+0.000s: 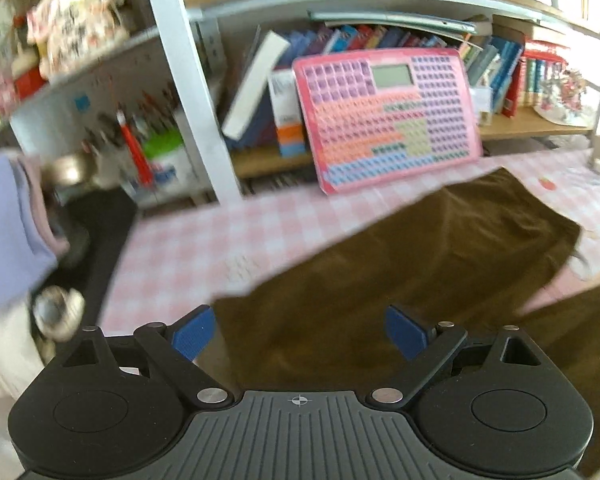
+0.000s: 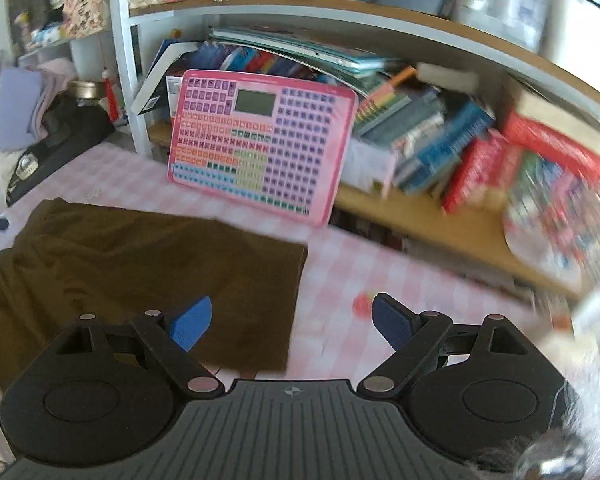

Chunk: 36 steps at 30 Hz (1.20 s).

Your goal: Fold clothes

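The garment [image 2: 140, 276] lies spread on the bench [image 2: 340, 276], filling the lower left of the right wrist frame, with the right tool [image 2: 290, 322] over its right edge. Behind it, at frame centre, a keyboard toy [image 2: 260, 144] leans against the shelf [image 2: 440, 220] of books [image 2: 424, 148]. In the left wrist frame, the left tool [image 1: 298, 330] hangs over the garment [image 1: 420, 264] at lower centre.

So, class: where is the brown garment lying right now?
The brown garment lies flat on the pink checked tablecloth, left of centre in the right wrist view, just before the pink keyboard toy.
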Each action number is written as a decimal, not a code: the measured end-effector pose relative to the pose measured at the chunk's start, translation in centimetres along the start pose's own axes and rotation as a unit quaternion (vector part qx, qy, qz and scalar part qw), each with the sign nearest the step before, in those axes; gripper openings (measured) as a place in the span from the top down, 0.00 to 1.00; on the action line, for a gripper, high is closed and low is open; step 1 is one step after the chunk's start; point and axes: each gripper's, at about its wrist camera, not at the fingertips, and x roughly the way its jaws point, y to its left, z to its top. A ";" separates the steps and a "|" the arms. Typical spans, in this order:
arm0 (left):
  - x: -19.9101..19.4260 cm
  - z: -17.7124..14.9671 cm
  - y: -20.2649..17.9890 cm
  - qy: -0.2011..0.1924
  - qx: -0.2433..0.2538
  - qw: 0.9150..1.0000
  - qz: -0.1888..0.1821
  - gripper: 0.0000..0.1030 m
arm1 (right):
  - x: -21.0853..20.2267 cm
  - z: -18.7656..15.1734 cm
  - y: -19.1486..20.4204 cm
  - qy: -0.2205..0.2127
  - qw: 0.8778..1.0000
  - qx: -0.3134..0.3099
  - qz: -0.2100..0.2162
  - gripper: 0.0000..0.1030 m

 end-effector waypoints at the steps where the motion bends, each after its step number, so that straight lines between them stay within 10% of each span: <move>1: 0.5 0.4 0.1 0.001 0.002 1.000 0.008 0.08 | 1.3 0.8 -0.5 0.000 1.000 -0.007 0.004 0.15; 11: 6.8 1.7 1.3 0.042 -0.062 0.995 0.061 0.08 | 14.9 4.7 -1.1 0.041 0.996 -0.035 0.066 0.21; 16: 9.8 0.7 2.0 0.073 -0.061 0.992 0.086 0.08 | 20.5 3.8 -1.3 0.081 0.994 -0.047 0.061 0.47; 36: 17.3 1.4 4.1 0.132 0.009 0.990 0.038 0.34 | 24.8 2.0 -2.8 0.076 0.992 -0.041 0.092 0.58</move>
